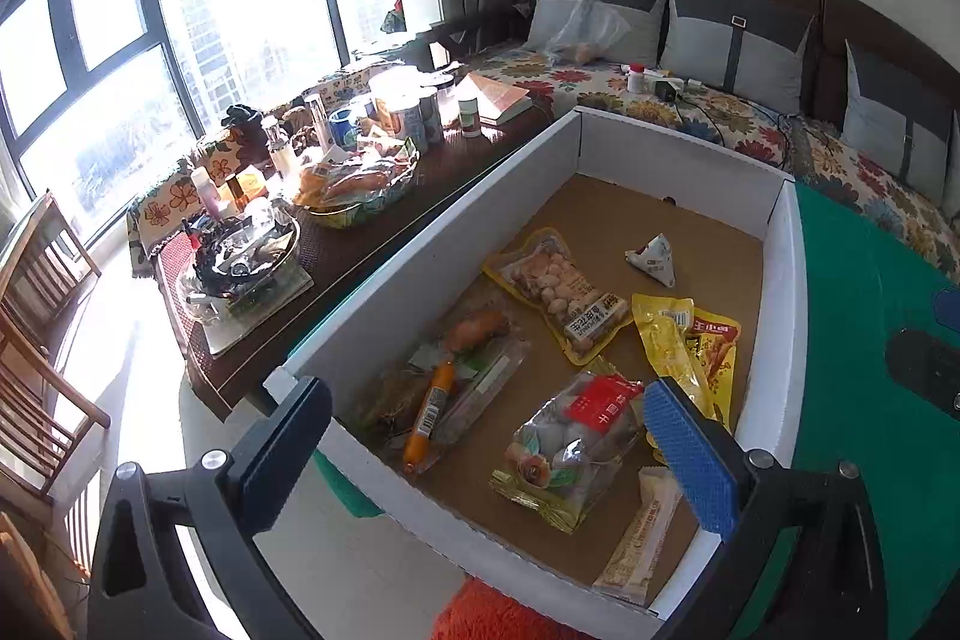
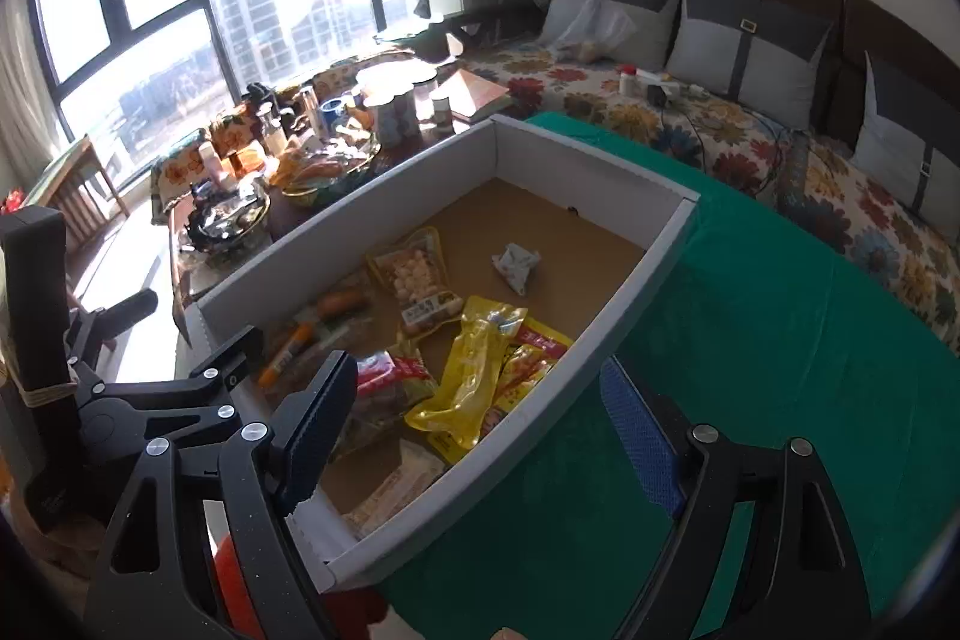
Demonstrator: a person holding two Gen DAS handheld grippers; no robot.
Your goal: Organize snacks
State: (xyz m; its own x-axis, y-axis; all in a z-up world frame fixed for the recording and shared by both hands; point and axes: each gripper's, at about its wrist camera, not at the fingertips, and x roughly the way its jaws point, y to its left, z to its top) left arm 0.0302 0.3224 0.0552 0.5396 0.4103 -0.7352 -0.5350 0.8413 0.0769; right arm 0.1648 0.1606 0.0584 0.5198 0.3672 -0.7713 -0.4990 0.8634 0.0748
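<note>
I hold both claws over the box (image 1: 780, 280), which fills the middle of both views and sits on a green cloth (image 2: 750, 340). My left claw (image 1: 480, 454) is released, its fingers spread wide at the bottom of its frame with nothing between them, hovering above the near end of the box. My right claw (image 2: 480, 430) is also released and empty, straddling the box's right wall low in its frame. Inside the box the snacks lie loose on the brown floor: a sausage (image 1: 429, 415) on a clear pack at lower left, a red-labelled bag (image 1: 570, 442) at lower centre, a yellow pouch (image 1: 675, 346) overlapping an orange-yellow one at right, a nut pack (image 1: 555, 286) in the middle, a small triangular packet (image 1: 654, 256) further up, and a pale bar (image 1: 639, 532) near the bottom wall. I judge that the gathering is largely done, since these are already in the box, but they are scattered and partly overlapping, not lined up, so any tidying within the box is still open. On the dark table (image 1: 360, 244) at the left of both frames there is a bowl (image 1: 360, 196) with wrapped food, plus jars and bottles; I cannot tell whether any of that counts as snacks to bring over. A clear bag (image 1: 585, 28) also lies on the sofa at the upper right.
</note>
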